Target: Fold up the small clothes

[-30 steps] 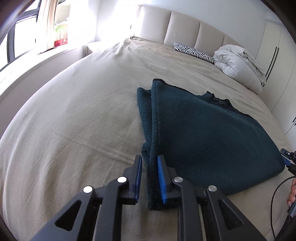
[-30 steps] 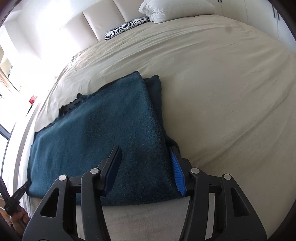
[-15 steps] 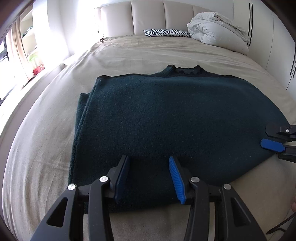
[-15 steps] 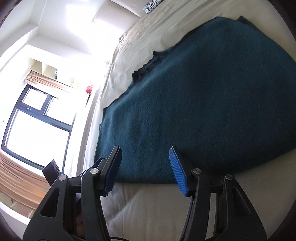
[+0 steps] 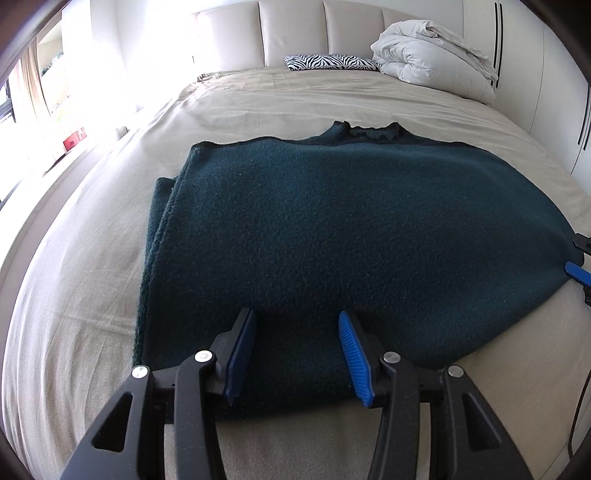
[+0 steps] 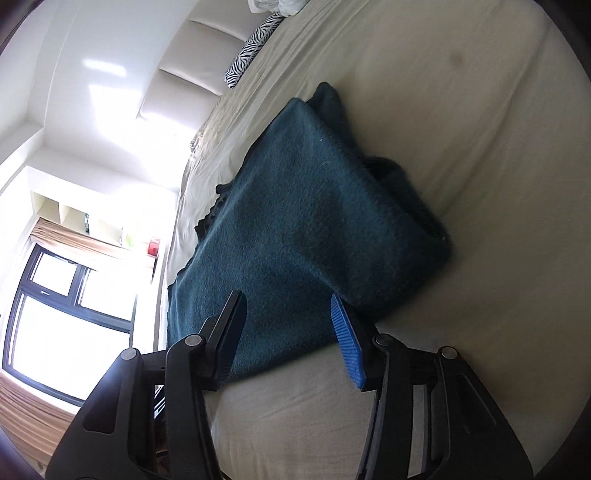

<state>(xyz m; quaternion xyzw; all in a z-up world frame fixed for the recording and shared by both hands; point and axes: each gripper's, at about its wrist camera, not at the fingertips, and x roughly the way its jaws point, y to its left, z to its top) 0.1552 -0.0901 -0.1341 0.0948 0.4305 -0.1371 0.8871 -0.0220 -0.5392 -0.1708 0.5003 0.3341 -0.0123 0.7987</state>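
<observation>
A dark teal sweater lies flat on the beige bed, sleeves tucked under, collar toward the headboard. My left gripper stands open over the middle of the near hem, with knit between its blue pads but not pinched. The right gripper shows at the sweater's right edge in the left wrist view. In the rolled right wrist view the right gripper straddles the near hem of the sweater beside its folded right corner. Its jaws are closing, and the pads do not press the cloth.
A zebra-print pillow and a bundled white duvet lie by the padded headboard. White wardrobe doors stand on the right. A window and a shelf are on the left. A black cable hangs at the near right.
My left gripper opened off the sweater's left folded edge and moved right to the middle of the near hem. The right gripper rolled, sank toward the right corner, and its jaws narrowed.
</observation>
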